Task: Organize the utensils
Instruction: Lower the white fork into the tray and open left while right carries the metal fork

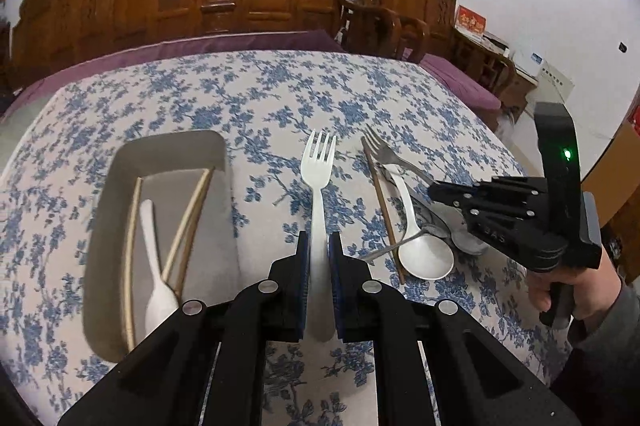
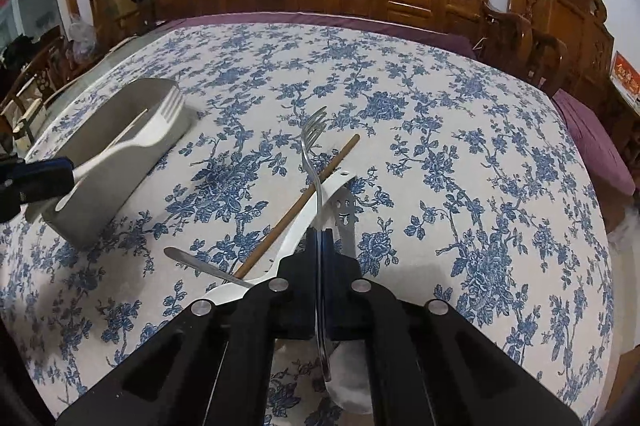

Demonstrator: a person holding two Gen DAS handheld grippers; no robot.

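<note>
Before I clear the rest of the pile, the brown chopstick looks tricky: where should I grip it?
Grip the brown chopstick at its far free end, coming straight down with the jaws across its thin shaft. Nearer you, the white spoon and a metal handle cross over it; that far end lies bare on the tablecloth.

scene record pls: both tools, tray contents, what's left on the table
left tool: shut on white fork
right tool: shut on metal fork
tray: chopsticks, white spoon
left on table: brown chopstick, white ladle spoon, metal spoon, another metal handle
</note>
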